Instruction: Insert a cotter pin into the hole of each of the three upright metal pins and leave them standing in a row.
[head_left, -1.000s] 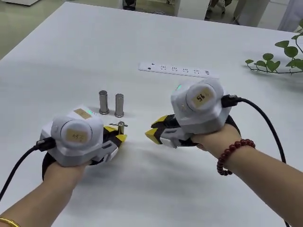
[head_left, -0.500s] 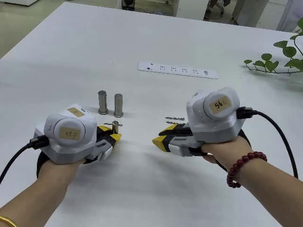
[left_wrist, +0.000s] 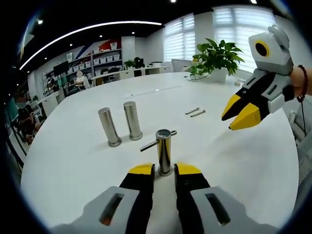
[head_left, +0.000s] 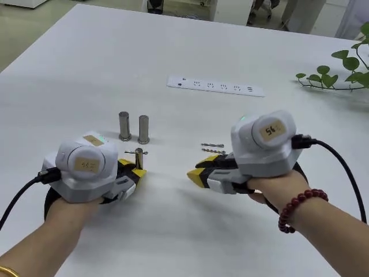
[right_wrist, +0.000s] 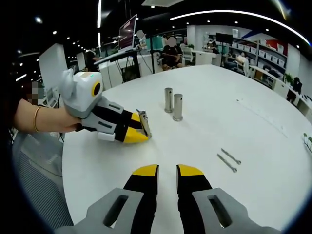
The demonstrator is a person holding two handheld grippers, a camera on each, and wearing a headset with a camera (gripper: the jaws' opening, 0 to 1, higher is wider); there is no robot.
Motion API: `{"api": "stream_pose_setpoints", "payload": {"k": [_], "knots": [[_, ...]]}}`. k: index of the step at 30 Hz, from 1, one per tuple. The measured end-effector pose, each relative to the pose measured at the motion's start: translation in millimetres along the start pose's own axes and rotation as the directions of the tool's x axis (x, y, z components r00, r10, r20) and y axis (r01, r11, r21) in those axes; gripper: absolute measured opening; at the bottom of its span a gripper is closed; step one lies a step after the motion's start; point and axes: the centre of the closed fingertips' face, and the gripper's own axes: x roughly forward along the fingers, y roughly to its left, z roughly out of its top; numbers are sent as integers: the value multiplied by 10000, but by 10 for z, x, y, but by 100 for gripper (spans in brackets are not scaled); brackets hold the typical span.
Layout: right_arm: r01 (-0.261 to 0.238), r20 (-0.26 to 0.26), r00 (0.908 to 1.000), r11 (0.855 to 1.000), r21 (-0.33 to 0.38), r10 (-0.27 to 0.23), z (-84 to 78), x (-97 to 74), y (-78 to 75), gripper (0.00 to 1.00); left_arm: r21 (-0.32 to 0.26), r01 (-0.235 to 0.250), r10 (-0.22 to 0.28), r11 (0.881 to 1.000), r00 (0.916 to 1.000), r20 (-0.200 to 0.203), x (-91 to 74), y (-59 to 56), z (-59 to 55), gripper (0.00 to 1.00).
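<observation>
So the three pins are smooth shiny steel cylinders with little flared feet, all on a matte white worktop [head_left: 173, 46]. The left tool [left_wrist: 164, 169] is clenched on the base of the nearest pin [left_wrist: 164, 148], which stands upright with a thin wire cotter pin [left_wrist: 148, 145] poking sideways through its top. The two bare pins [head_left: 124, 126] [head_left: 143, 128] stand side by side just behind. The right tool [right_wrist: 166, 170] is clenched on nothing. Versus a second ago it's backed away from that pin, and two loose cotter pins [head_left: 212, 145] [head_left: 212, 151] now show beside it.
</observation>
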Motion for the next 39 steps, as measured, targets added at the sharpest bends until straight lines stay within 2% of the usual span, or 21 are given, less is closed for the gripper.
{"api": "stream_pose_setpoints", "payload": {"k": [3,7,9,12,14,17,22,24,26,30,32,35,36,37,39], "knots": [[2,38,10000,10000,17,-2,5,-7,-1,10,53,-74,74,10000,9999,68,-3,22,27,23],[2,106,9999,10000,82,-3,21,-15,-16,11,-167,-15,18,9999,9999,143,-22,40,49,28],[-14,239,9997,9999,153,10,52,-23,-25,12,-250,-76,81,9997,9998,208,-46,65,84,35],[-35,536,9986,9997,259,21,125,-32,-44,14,-537,19,19,9986,9975,713,-105,86,207,42],[-28,789,9969,9995,324,2,188,-35,-61,17,-722,76,-11,9974,9960,893,-133,98,249,48],[-47,1063,9943,9991,423,2,269,-33,-89,19,-883,181,-88,9959,9945,1043,-169,124,291,58],[-17,1302,9915,9994,349,-29,391,7,-140,25,-977,376,-260,9945,9927,1176,-248,96,368,68],[-12,1334,9911,9995,305,-29,429,26,-158,26,-1004,525,-389,9936,9904,1328,-272,68,421,74],[41,1375,9905,9997,244,-74,485,48,-180,27,-973,704,-535,9928,9845,1668,-303,36,511,77],[59,1526,9883,9998,199,-89,602,123,-254,29,-494,528,-444,9974,9866,1573,-357,63,592,83],[17,1580,9874,9999,141,-39,665,162,-250,29,-578,567,-476,9967,9878,1482,-377,83,602,87],[-32,1621,9868,10000,48,24,729,219,-246,31,-642,585,-479,9962,9867,1553,-405,101,626,91],[-66,1653,9862,10000,26,61,763,251,-247,32,-628,599,-492,9962,9857,1611,-418,107,648,92],[-128,1713,9851,9999,25,122,819,315,-310,32,-614,608,-501,9963,9853,1630,-424,109,657,93],[-223,1777,9839,9997,19,216,877,377,-301,32,-577,647,-545,9962,9851,1628,-433,108,669,96]]}}
